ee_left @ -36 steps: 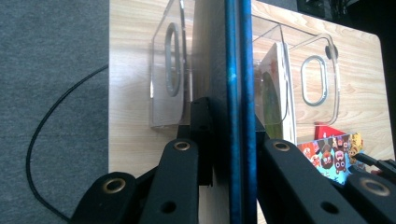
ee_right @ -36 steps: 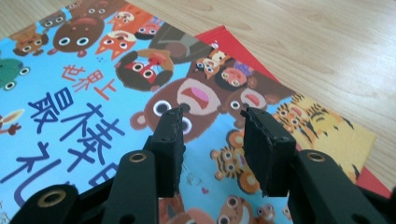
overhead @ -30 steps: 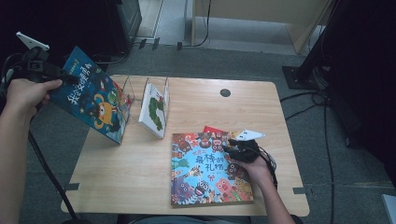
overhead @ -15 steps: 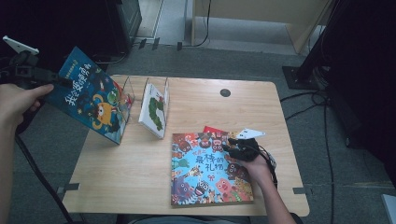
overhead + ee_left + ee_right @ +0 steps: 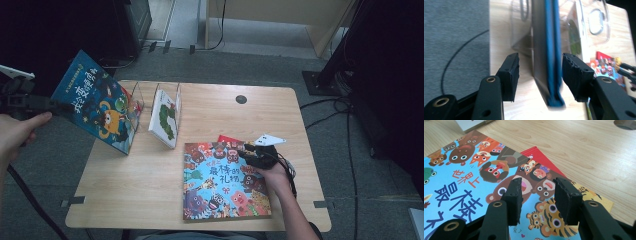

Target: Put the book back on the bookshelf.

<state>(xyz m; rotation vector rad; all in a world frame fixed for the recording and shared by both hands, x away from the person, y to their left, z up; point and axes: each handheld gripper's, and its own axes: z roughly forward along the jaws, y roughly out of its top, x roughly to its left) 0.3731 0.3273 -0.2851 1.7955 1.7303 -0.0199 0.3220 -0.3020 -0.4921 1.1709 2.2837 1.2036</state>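
- High view: my left claw (image 5: 30, 102) sits off the worktop's left edge, beside the dark-blue picture book with a yellow monster on its cover (image 5: 97, 110). That book stands tilted in the end slot of the clear plastic book rack (image 5: 140, 100), at the left rear of the pale wooden worktop (image 5: 150, 195); the lean looks like the rack bearing it rather than me. A white picture book with a green caterpillar (image 5: 165, 119) stands in the next slot.
- High view, right side: my right claw (image 5: 248, 152) rests on the large flat picture book crowded with cartoon animals (image 5: 220, 182), which lies at the front right of the worktop, probably to steady it.
- High view, against the earlier frames: my left hand has drawn away leftward from the blue book, which stays in its slot; the right hand has not shifted.
- Left claw view: the blue book's edge (image 5: 551, 62) runs between my jaws, with clear gaps on both sides. The jaws have just been opening; the pads no longer press on it.
- Right claw view: jaws parted over the animal cover (image 5: 461, 170), pinching nothing. A thin red book (image 5: 541, 161) peeks from beneath its far corner.
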